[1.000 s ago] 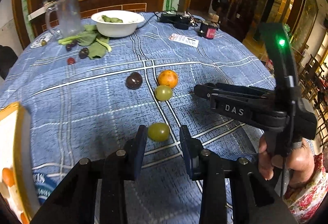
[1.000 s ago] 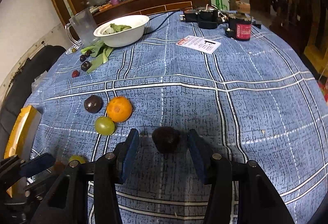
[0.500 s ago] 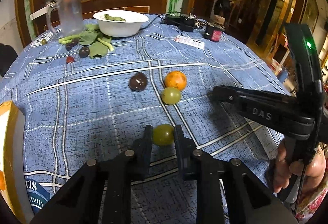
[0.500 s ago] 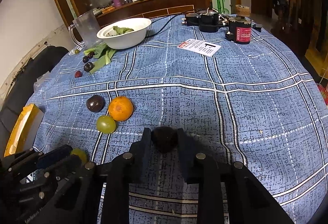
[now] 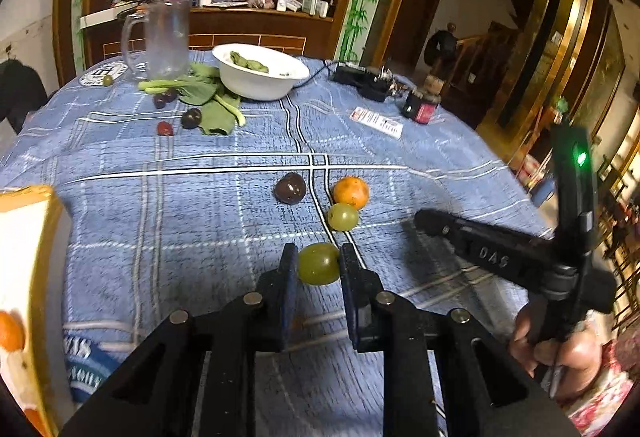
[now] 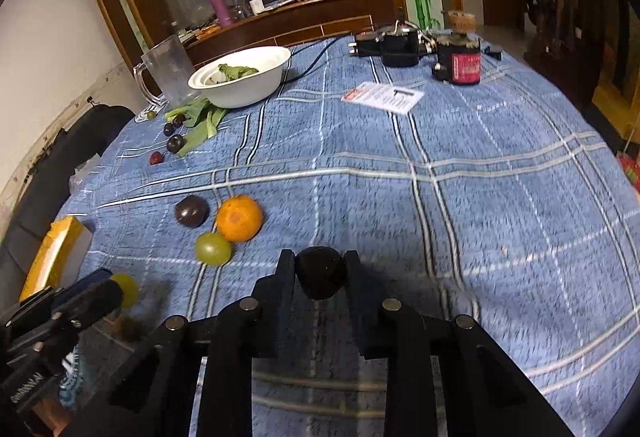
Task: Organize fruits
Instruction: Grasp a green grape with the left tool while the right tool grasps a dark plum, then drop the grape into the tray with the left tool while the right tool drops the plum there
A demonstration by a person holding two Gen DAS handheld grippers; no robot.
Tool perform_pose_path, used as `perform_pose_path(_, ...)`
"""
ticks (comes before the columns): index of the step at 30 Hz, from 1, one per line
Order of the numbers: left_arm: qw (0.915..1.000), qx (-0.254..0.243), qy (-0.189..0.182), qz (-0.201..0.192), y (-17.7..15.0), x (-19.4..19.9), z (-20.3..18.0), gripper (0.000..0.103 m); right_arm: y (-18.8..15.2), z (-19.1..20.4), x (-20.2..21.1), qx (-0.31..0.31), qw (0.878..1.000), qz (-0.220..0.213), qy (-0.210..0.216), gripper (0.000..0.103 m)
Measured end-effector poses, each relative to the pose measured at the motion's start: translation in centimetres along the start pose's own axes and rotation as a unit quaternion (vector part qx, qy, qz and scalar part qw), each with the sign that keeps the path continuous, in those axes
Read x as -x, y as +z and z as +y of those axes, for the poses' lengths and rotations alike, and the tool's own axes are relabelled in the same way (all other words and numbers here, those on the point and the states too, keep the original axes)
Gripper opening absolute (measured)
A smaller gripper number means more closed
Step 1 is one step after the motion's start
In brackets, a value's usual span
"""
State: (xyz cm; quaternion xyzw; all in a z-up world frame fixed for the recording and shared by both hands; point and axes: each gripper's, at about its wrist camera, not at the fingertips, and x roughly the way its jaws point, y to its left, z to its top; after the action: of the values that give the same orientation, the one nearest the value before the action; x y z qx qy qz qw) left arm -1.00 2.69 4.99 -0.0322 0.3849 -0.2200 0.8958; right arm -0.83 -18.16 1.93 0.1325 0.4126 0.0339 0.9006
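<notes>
Left gripper has closed since a second ago and now pinches the green grape; right gripper likewise clamps the dark plum. Both fruits sit at the blue tablecloth, apparently secured for lifting

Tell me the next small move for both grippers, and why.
Probably lift both straight up. The left gripper is shut on the green grape, and the right gripper is shut on the dark plum. Both fruits look held just above the tablecloth, and the orange-rimmed tray sits to the left.
</notes>
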Motion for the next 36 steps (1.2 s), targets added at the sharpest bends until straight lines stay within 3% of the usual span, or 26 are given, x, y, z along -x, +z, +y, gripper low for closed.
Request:
perform_pose_path(9, 0.9957, 0.055, 0.059, -0.046, -1.6, 10.2, 5.6, 0.02, -2.3, 5.1, 5.0, 0.008, 0.997, 0.002, 0.072, 0.026)
perform_pose_path(16, 0.9844, 0.087, 0.148, -0.041, -2.5, 15.3, 14.0, 0.02, -3.1, 14.0, 7.9, 0.076, 0.988, 0.0, 0.134, 0.027)
perform_pose_path(19, 0.9776, 0.11, 0.178, -0.025, -2.5, 15.6, 17.7, 0.02, -4.0, 19.2, 7.5, 0.114, 0.98, 0.014, 0.164, 0.027)
perform_pose_path(25, 0.9681, 0.169, 0.185, 0.011, -3.0, 13.9, 23.8, 0.02, -6.5, 27.9, 5.1, 0.186, 0.964, 0.044, 0.187, 0.027)
perform_pose_path(33, 0.9626, 0.201, 0.176, 0.043, -3.0, 11.3, 26.6, 0.02, -7.6, 34.6, -0.5, 0.26, 0.954, 0.063, 0.139, 0.027)
perform_pose_path(34, 0.9617, 0.204, 0.179, 0.04, -3.0, 11.4, 26.8, 0.022, -7.6, 34.9, -0.9, 0.265, 0.953, 0.062, 0.134, 0.027)
perform_pose_path(36, 0.9593, 0.215, 0.18, 0.034, -3.0, 11.7, 27.0, 0.047, -7.5, 35.6, -1.6, 0.272, 0.952, 0.059, 0.126, 0.027)
